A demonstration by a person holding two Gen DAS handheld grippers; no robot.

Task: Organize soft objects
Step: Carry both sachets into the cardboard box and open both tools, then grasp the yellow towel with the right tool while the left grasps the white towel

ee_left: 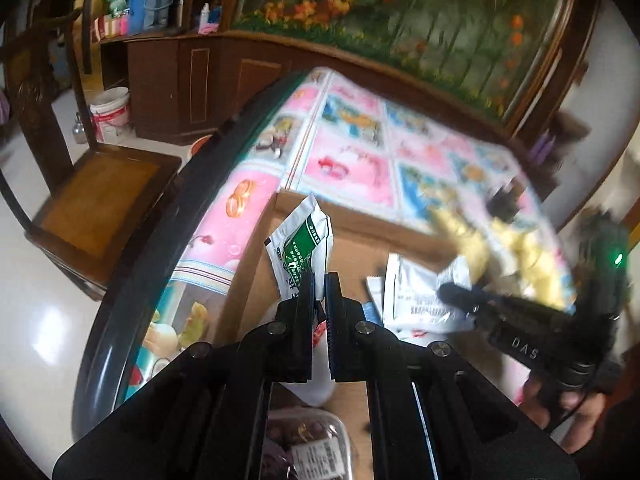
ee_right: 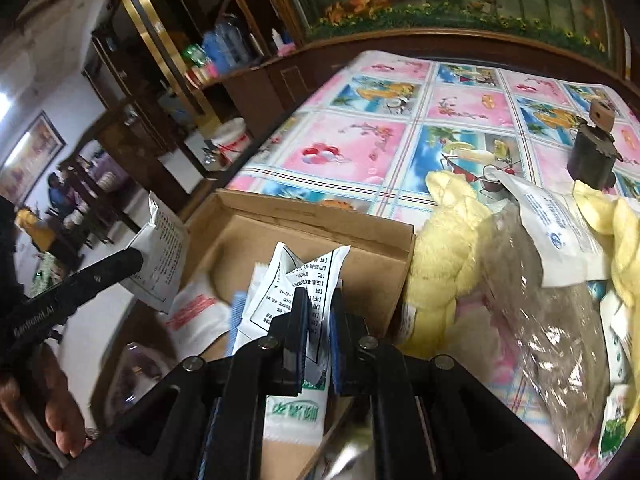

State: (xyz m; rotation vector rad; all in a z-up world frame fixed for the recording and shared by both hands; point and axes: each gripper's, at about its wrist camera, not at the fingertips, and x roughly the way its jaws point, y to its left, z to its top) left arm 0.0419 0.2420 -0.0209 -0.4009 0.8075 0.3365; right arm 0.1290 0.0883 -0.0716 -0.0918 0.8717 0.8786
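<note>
While both sets of jaws pinch thin sachets above the cardboard box [ee_right: 320,216], we judge them light, limp and slippery: the left gripper [ee_left: 320,280] holds the green packet [ee_left: 304,244] mid-frame, the right gripper [ee_right: 320,300] the white packet [ee_right: 296,284]; grip near an edge.

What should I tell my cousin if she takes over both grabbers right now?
Left gripper: shut on a green-and-white packet, held above the cardboard box.
Right gripper: shut on a white packet with black print, also over the box.
In the box already: a few flat packets.
Still on the tablecloth to the right of the box: a yellow plush toy, a clear plastic bag, another white packet and small sachets.
Next, probably: drop both packets into the box, then fetch the rest.
</note>
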